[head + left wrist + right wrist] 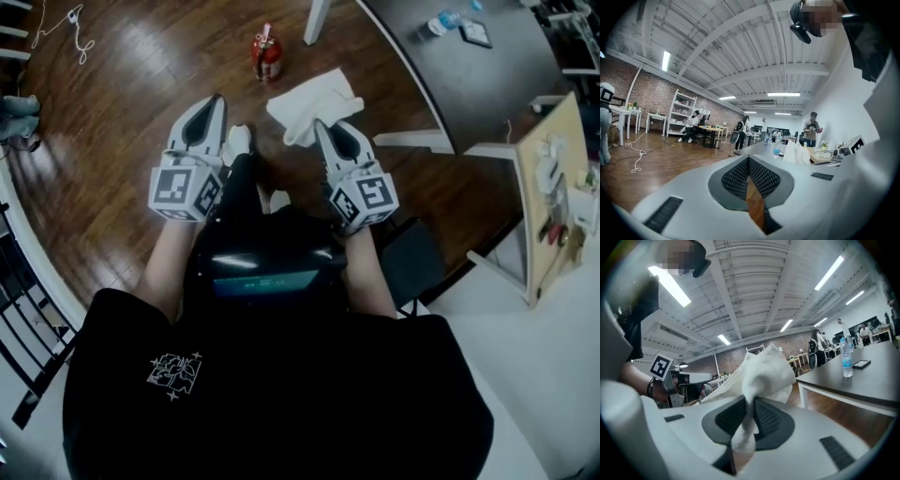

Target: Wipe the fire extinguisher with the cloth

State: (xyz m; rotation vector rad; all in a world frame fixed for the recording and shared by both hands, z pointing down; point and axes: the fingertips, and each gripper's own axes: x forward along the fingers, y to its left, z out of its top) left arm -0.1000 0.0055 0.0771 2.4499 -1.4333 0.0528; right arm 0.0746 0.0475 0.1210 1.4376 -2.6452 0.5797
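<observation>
A small red fire extinguisher (266,56) stands upright on the wooden floor, well ahead of both grippers. My right gripper (323,126) is shut on a white cloth (312,103), which fans out ahead of its tips; in the right gripper view the cloth (761,376) bunches up between the dark pads. My left gripper (217,101) is shut with nothing between its jaws, its tips pointing toward the extinguisher. In the left gripper view its jaws (749,161) meet at the tips, and the extinguisher is not visible there.
A dark table (469,75) with white legs curves along the upper right, carrying a water bottle (439,23). A white cord (70,26) lies on the floor at upper left. A black railing (28,319) runs along the left. People stand at distant desks (712,131).
</observation>
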